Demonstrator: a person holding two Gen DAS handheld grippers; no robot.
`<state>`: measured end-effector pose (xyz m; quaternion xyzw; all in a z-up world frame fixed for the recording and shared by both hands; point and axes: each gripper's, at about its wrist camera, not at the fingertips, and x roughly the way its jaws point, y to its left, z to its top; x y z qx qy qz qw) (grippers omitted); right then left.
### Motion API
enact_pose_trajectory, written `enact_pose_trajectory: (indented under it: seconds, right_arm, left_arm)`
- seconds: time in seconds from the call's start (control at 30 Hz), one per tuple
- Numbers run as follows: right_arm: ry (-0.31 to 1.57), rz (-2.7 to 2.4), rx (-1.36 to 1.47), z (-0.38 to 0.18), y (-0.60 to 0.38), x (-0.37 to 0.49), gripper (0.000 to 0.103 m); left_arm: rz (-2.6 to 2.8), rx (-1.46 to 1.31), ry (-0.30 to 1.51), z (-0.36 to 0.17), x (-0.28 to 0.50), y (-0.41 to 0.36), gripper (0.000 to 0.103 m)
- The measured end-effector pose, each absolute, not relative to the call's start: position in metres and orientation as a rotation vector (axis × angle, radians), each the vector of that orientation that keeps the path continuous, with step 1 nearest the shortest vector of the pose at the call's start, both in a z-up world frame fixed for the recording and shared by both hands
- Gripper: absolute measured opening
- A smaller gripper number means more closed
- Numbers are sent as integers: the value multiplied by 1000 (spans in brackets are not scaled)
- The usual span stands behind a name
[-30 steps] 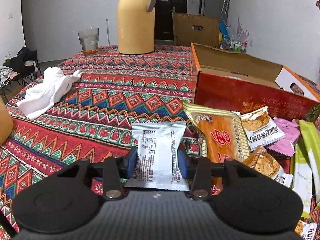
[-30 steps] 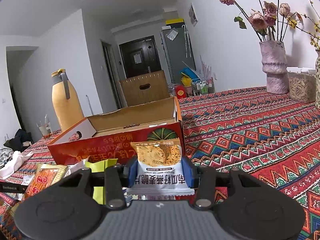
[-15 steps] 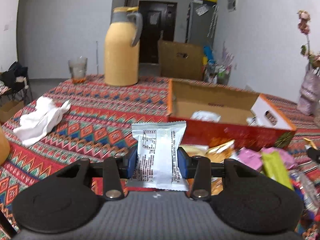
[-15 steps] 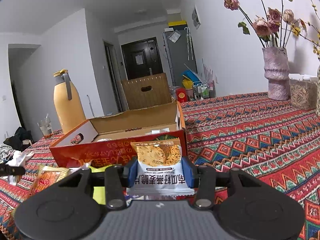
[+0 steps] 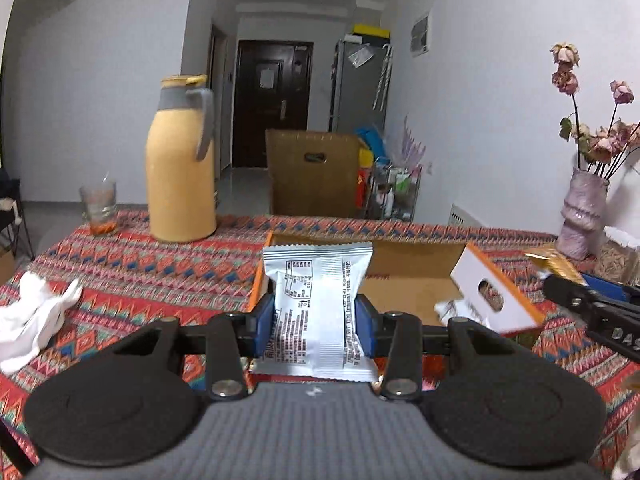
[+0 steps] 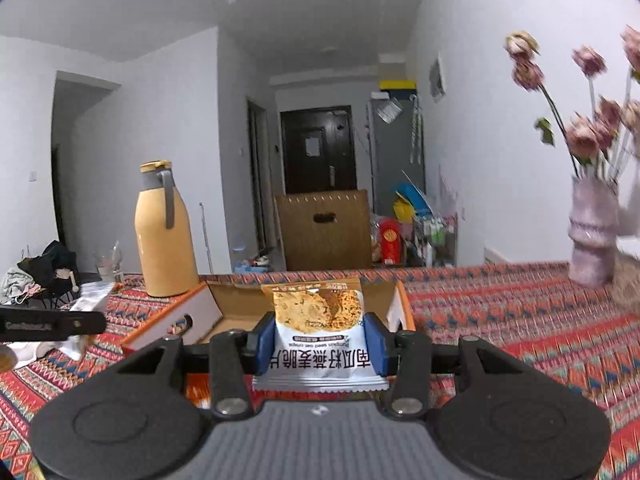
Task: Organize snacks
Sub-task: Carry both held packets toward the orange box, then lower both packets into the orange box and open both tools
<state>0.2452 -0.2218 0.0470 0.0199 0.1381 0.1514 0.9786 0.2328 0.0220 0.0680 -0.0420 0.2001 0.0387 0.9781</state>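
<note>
Now both snacks are in transit toward the open cardboard box [image 5: 408, 280]. The left gripper [image 5: 316, 328] pinches a white packet [image 5: 316, 300] above the box's near wall; the right gripper [image 6: 320, 344] pinches an oat-crisp packet [image 6: 318, 320] likewise. Next, I judge, each needs carrying over the rim and releasing inside. The yellow flask [image 5: 180, 172] stands left of the box, clear; the raised end flap [image 5: 492, 296] could snag.
</note>
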Motion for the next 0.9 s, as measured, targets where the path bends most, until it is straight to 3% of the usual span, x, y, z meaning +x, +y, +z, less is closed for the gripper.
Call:
enact_pose_trajectory:
  seconds: [0.3, 0.8, 0.83, 0.9]
  right_arm:
    - [289, 322, 22, 57, -203, 302, 45]
    - [406, 327, 72, 17, -210, 354, 45]
    - [413, 326, 72, 16, -208, 356, 45]
    - [419, 319, 68, 14, -207, 356, 46]
  left_arm:
    - [82, -100, 368, 77, 283, 13, 42]
    - [101, -112, 449, 31, 328, 21, 43]
    - [96, -112, 452, 29, 328, 21, 44]
    - [101, -115, 452, 28, 327, 21, 56]
